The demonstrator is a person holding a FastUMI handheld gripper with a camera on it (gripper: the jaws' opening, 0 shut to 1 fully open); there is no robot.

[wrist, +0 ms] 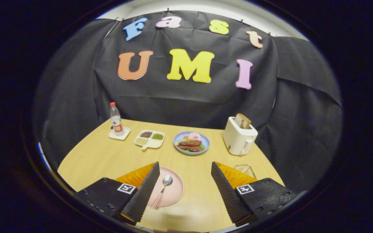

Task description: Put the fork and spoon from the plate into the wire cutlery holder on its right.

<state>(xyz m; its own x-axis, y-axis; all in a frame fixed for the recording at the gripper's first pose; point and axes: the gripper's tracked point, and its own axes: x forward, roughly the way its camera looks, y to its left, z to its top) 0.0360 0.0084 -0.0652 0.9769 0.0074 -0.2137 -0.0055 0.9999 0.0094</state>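
Gripper [185, 168] is hovering over the near edge of the counter [92, 155] with its fingers spread wide, grasping nothing. Pink plate [173, 191] is sitting near that edge, partly hidden behind the left finger, and the spoon [163, 186] is lying on it, bowl pointing toward the far edge, pink handle toward the near edge. Fork can't be made out; it may be hidden behind the finger, can't tell. Wire cutlery holder [246, 169] is sitting right of the plate, peeking out just past the right finger, mostly covered by it, so its contents aren't readable. Further back a blue plate of food [191, 143], a divided condiment tray [150, 139], a water bottle [116, 120] on a coaster and a white toaster [238, 137] with a slice in it are standing along the far side, all well apart from the fingers. Step in hand looks like the approach to the spoon, nothing lifted yet. Next move is calling for shifting left and down so the spoon handle is sitting between the fingers, closing across the thin handle, then carrying it right and dropping it upright into the holder. The handle is lying flat on the plate, so the pinch needs to come in low.
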